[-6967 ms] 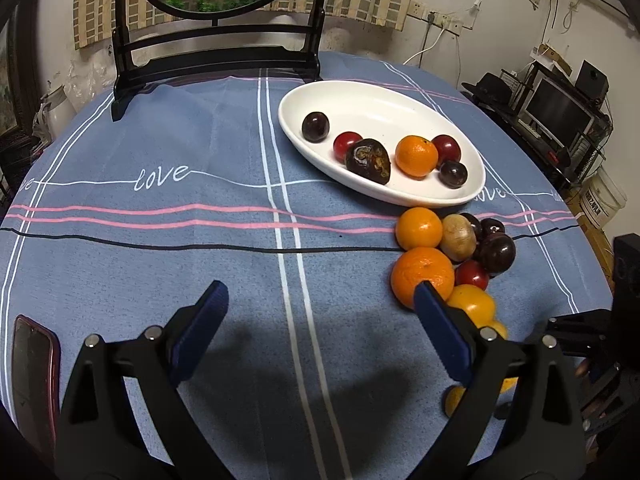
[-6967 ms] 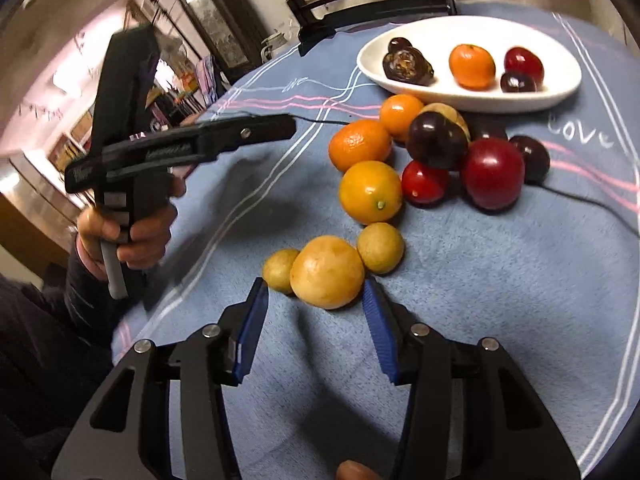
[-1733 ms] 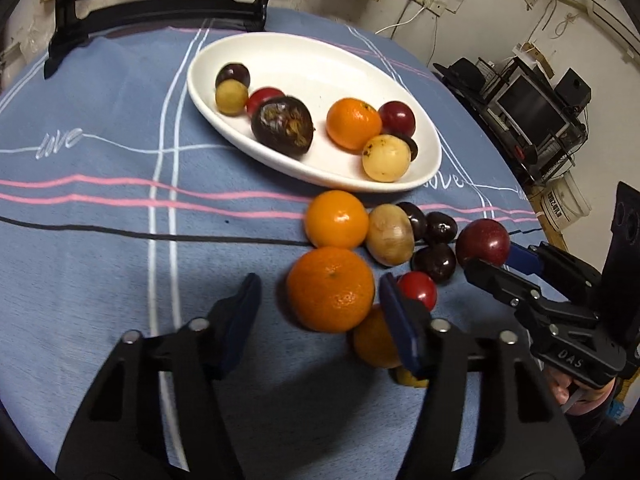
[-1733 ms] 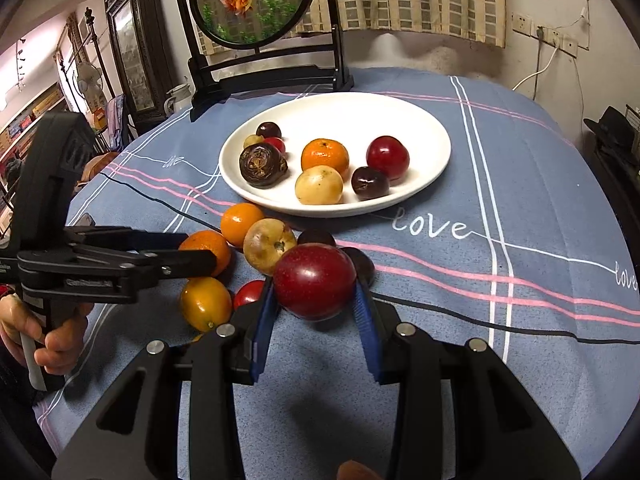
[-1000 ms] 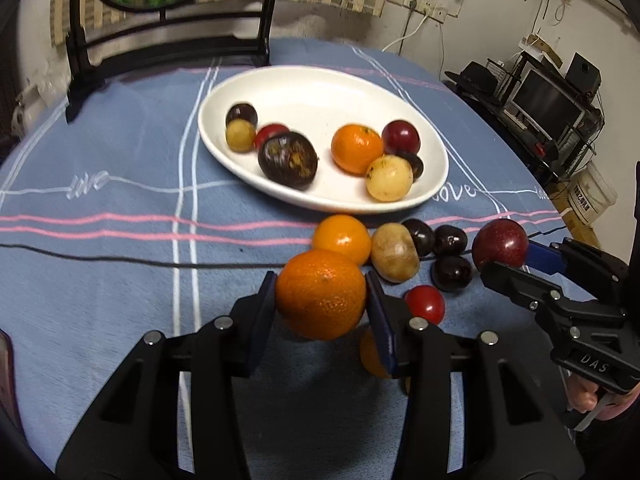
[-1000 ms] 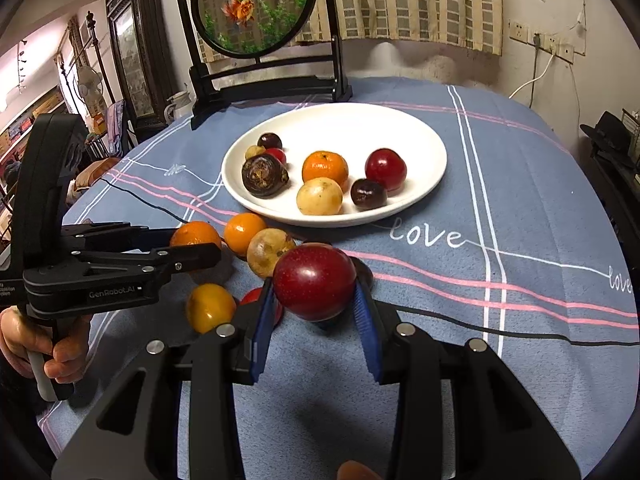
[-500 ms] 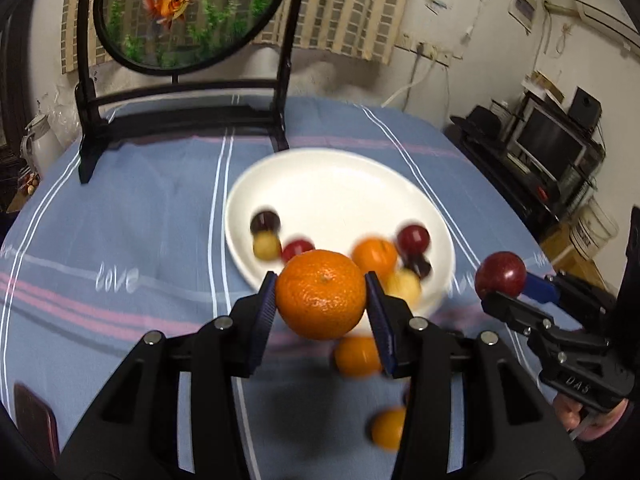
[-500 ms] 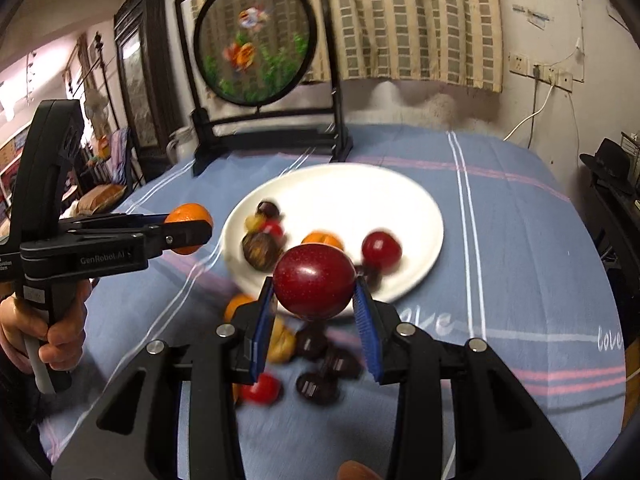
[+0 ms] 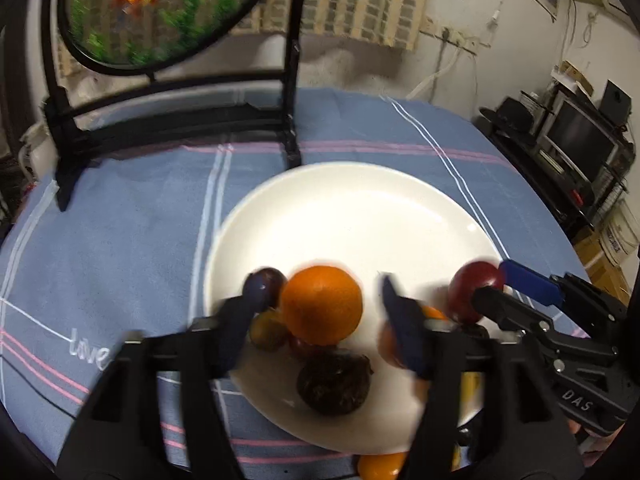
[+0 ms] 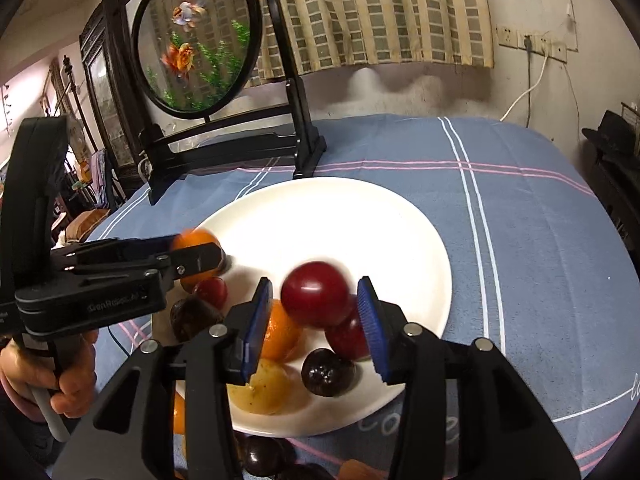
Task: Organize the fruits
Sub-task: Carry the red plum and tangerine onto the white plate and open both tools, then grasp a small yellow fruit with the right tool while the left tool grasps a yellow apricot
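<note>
Over the white plate (image 9: 360, 172) my left gripper (image 9: 316, 320) has its jaws opening. The big orange (image 9: 322, 304) lies loose between them, with a clear gap to the right pad (image 9: 400, 320). In the right wrist view my right gripper (image 10: 316, 320) is also opening above the plate (image 10: 400, 216). The red plum (image 10: 316, 294), blurred, sits between its blue pads with small gaps on both sides. Under the grippers the plate holds a dark passion fruit (image 9: 334, 384), a dark plum (image 10: 328, 372), a yellowish fruit (image 10: 260, 388) and another orange (image 10: 280, 336).
A round goldfish screen on a black stand (image 10: 196, 40) rises behind the plate. Loose fruit lies on the blue cloth by the plate's near rim: an orange (image 9: 380, 466) and dark plums (image 10: 260, 456). A person's hand (image 10: 64, 380) grips the left tool. Shelves with a monitor (image 9: 580, 148) stand right of the table.
Both grippers have moved forward over the plate. Their jaws have widened, and the orange and the red plum have come off the pads.
</note>
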`<state>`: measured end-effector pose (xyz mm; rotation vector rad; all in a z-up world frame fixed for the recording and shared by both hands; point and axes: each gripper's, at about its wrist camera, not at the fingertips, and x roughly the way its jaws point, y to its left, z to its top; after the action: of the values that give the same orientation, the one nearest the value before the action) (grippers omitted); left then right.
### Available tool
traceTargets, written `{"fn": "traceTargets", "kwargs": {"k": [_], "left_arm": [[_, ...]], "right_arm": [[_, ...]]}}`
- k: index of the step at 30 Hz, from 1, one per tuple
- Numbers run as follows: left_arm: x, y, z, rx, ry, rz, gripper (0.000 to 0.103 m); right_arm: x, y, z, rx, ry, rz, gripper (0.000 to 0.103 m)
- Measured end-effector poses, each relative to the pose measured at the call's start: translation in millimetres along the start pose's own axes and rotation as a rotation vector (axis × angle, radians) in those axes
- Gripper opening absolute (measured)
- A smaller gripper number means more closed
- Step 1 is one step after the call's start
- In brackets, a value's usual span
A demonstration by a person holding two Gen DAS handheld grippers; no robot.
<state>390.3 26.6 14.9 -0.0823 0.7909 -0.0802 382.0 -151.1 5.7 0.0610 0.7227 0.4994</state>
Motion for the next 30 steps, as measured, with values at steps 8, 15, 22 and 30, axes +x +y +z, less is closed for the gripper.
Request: {"fn": "traceTargets", "kwargs": {"k": [8,15,22,30], "left_arm": [[-52,-4,-26,0.056,-0.058,0.027,0.093],[-84,17,-84,0.026,-0.055,0.04,0.097],[-79,45,-109,-0.041,-0.002,0.069,0.097],[-85,52,-108,-0.075,-0.015,0.055,0.097]], "right_arm": [[-55,26,-22,-0.078,-0.034,-0.003,0.046],[-89,52,-89,-0.175,0.069,0.091,0.046],[-88,82,-130,-0.298,0.196,0.158,0.046],[-75,90,-135,-0.316,0.241,0.164,0.045]]}}
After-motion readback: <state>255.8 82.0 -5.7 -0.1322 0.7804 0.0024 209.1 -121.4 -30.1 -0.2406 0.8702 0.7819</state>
